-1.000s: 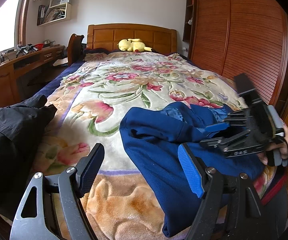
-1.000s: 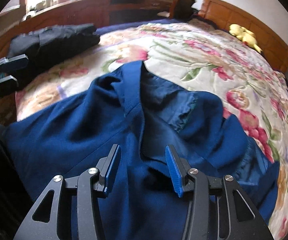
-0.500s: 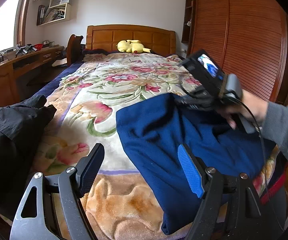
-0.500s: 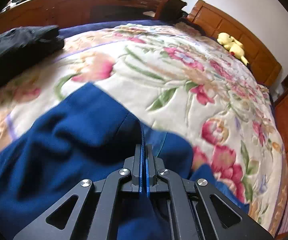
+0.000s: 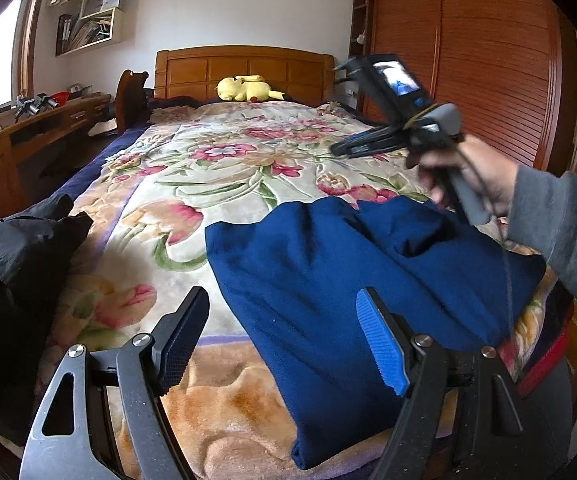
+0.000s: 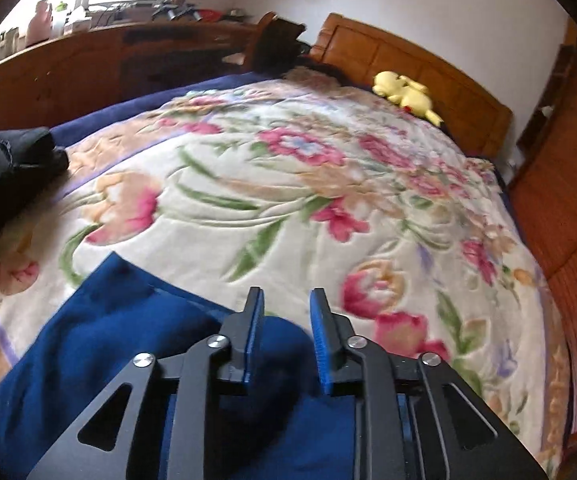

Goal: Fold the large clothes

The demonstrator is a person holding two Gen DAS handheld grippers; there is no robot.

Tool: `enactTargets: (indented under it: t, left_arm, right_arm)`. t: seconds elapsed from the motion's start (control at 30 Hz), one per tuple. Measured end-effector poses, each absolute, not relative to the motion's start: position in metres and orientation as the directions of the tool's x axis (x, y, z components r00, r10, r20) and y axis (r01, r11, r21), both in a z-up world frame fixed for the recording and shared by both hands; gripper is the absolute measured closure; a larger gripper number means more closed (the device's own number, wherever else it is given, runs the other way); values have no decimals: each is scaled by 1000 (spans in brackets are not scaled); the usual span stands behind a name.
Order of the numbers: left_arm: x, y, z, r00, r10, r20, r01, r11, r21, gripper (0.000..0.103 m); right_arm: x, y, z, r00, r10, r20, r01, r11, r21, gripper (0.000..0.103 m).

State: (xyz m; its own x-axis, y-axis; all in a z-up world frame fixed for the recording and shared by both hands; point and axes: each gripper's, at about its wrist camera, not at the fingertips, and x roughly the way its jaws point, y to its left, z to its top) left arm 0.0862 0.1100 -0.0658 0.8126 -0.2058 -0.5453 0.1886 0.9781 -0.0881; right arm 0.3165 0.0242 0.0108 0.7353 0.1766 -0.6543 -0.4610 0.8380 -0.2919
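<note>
Blue garment [image 5: 328,280] lies at the foot edge of the bed [image 5: 224,184], toward its right corner, one layer folded over; further folds and smoothing likely remain. Black garment [image 5: 12,264] at the left edge looks unfolded. Left gripper [image 5: 284,340]: fingers wide apart, empty. Right gripper [image 6: 284,336]: clamped on the blue cloth half a second ago, now parted, raised clear.

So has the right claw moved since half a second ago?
Yes. In the left wrist view the right claw has risen off the blue garment and moved toward the headboard, now open and empty.
</note>
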Motion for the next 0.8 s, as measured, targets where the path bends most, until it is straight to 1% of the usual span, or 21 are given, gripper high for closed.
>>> enactTargets:
  t: [0.03,0.17,0.5,0.67,0.8]
  left_arm:
    - [86,109,-65,814,-208,-543,191,978,-88,26]
    - [89,99,-62,812,-221,-540,209,974,-85,26]
    - [102,62,-63,795,-253,-551,256,964,-73,26]
    - [109,41,-67,783,-265,-563,274,959,-70,26]
    - [115,28,-70,775,-270,-571,281,957,-70,26]
  right_arm:
    - [314,12,13,739,170,-652,-453,841,-294,71]
    - [308,-39,11,736,116,-667,-409,862,-301,69]
    - [321,-168,-45,629,-38,-776,-249,936,-247,69]
    - [346,-207,-72,556,-36,-830,-192,966,-171,69]
    - [369,-222,-87,529,-8,-849,-175,977,-118,69]
